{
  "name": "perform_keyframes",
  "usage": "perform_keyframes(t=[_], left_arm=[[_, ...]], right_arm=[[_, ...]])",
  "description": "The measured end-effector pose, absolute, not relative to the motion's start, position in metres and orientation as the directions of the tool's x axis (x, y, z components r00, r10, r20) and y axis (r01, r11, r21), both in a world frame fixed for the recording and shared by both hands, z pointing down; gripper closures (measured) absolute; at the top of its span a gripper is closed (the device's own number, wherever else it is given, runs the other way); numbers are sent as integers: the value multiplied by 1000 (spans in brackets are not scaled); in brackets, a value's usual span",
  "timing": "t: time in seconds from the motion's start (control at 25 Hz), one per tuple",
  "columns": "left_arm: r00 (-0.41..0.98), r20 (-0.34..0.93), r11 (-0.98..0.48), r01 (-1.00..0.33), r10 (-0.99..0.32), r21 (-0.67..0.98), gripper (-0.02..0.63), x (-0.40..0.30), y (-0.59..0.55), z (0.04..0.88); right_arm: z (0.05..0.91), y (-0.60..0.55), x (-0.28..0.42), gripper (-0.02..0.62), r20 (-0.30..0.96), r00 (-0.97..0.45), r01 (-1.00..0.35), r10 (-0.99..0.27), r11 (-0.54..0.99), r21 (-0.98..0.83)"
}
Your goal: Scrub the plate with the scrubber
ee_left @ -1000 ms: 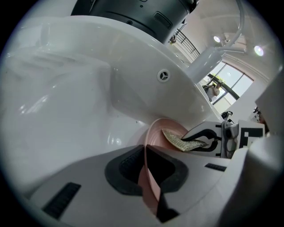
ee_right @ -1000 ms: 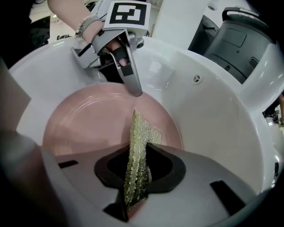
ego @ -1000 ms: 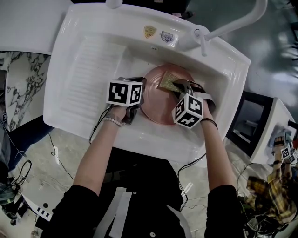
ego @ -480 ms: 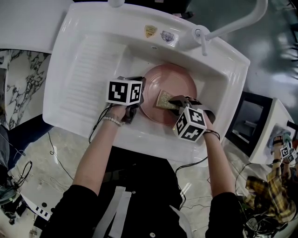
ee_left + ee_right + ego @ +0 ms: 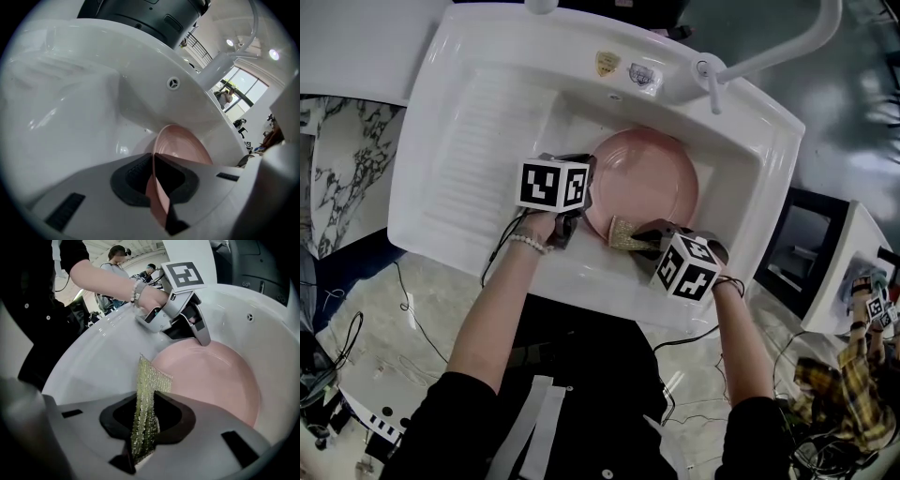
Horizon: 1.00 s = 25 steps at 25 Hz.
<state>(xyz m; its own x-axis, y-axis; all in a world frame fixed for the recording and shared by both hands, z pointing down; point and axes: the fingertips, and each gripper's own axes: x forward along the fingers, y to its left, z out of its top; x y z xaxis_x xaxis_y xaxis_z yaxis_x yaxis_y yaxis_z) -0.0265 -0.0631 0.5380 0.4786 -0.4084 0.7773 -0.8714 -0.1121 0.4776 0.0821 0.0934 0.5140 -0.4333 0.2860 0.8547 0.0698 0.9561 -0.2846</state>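
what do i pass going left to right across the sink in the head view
ribbed drainboard → left tool, clamped on the plate rim → scrubber → right tool

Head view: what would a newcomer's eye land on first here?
A pink plate stands out in the basin of the white sink, near the middle. The left gripper, topped by a black-and-white marker cube, clamps the plate's left rim. The right gripper pinches a yellow-green scrubber at the plate's near edge.

No writing is legible. Two stickers (image 5: 602,63) on the sink's (image 5: 478,37) back rim are too small to read.
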Motion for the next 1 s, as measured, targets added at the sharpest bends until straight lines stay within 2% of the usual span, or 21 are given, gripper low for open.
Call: perform_keyframes(t=[0.2, 0.32, 0.52, 0.68, 0.84, 1.0], left_arm=[[481, 775, -126, -871, -409, 474, 591, -28, -63, 536], [481, 775, -126, -872, -411, 474, 591, -28, -62, 535], [474, 773, -126, -875, -421, 468, 591, -28, -64, 533], [467, 776, -132, -880, -424, 457, 591, -29, -64, 532], [468, 775, -134, -879, -425, 457, 591, -29, -65, 532], [467, 774, -135, -880, -427, 456, 591, -29, -65, 531]], right_arm=[[505, 98, 79, 520, 840, -421, 128, 343, 939, -319], [497, 89, 79, 520, 857, -411, 180, 310, 949, -257], [498, 49, 74, 520, 908, -412, 275, 84, 961, 36], [501, 10, 60, 522, 889, -434, 373, -144, 870, 323], [503, -14, 44, 522, 831, -509, 460, -225, 744, 484], [506, -37, 32, 522, 775, -559, 462, -295, 665, 587]])
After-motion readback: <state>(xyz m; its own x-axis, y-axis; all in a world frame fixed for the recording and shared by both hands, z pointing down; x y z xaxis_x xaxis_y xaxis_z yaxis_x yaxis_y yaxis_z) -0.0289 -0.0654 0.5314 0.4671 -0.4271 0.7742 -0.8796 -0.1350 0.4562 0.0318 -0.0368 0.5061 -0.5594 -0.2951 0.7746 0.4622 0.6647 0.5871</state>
